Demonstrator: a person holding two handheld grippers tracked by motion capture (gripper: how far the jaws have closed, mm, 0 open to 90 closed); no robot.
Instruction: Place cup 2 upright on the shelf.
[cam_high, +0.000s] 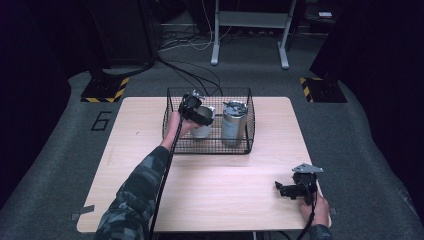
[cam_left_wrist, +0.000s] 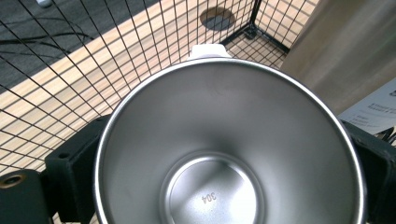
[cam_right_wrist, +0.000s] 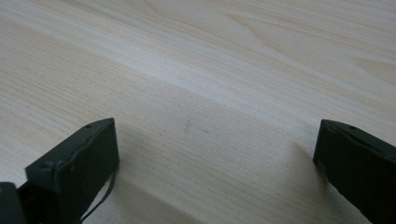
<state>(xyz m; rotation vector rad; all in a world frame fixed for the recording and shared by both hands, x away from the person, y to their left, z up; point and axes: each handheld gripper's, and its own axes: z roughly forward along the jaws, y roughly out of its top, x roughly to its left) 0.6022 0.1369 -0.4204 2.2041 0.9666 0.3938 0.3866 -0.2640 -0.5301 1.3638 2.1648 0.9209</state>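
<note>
A black wire basket (cam_high: 248, 102) stands at the table's far middle. Inside it are a white-sided steel cup (cam_high: 204, 130) on the left and a lidded steel tumbler (cam_high: 234, 123) on the right. My left gripper (cam_high: 193, 112) reaches into the basket from above and is shut on the cup's rim. The left gripper view looks down into the open, empty cup (cam_left_wrist: 224, 154), with a black jaw pressed to each side and the tumbler's wall (cam_left_wrist: 345, 51) close behind. My right gripper (cam_high: 286, 189) rests low over the table's near right corner, open, with bare wood between its jaws (cam_right_wrist: 215, 154).
The light wooden table (cam_high: 210, 190) stretches bare between the basket and its front edge. Grey floor surrounds it, with cables and a metal stand's legs (cam_high: 250, 35) behind. Yellow-black striped bases (cam_high: 105, 90) sit at both far corners.
</note>
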